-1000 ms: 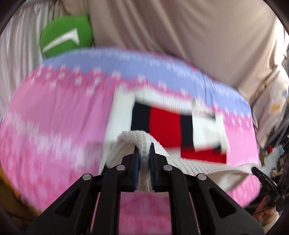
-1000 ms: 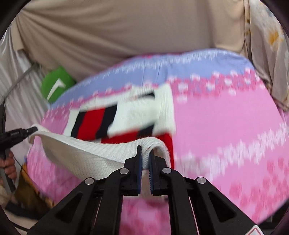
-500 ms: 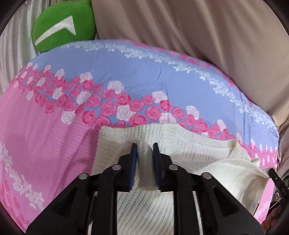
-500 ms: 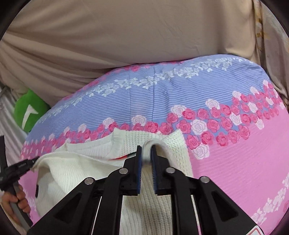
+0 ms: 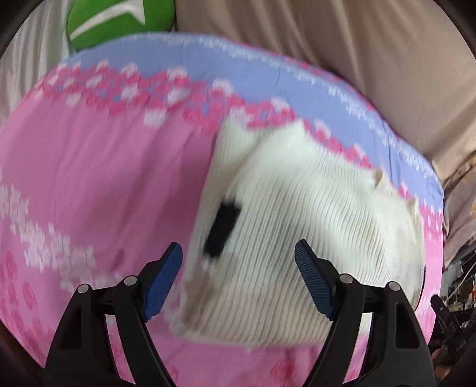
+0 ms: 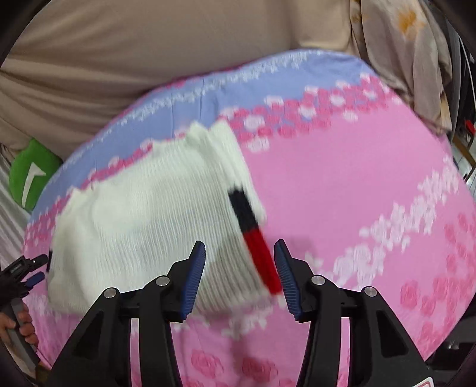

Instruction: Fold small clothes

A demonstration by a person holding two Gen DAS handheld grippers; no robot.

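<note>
A small white knit sweater (image 5: 297,226) lies folded flat on the pink and blue flowered bedcover (image 5: 104,178). A dark patch shows near its left edge. In the right wrist view the sweater (image 6: 154,226) shows a black and red stripe along its right edge. My left gripper (image 5: 238,279) is open and empty, just in front of the sweater's near left corner. My right gripper (image 6: 239,274) is open and empty, just in front of the sweater's near right corner. Both views are blurred by motion.
A green cushion (image 5: 119,20) lies at the bed's far left, also seen in the right wrist view (image 6: 29,175). Beige fabric (image 5: 342,50) hangs behind the bed. Flowered bedding (image 6: 401,38) is piled at the right. The other gripper's tip (image 6: 23,268) shows at the left edge.
Both grippers carried the sweater's near edge forward over its striped front, laid it down, opened and let go. They have drawn back toward me.
</note>
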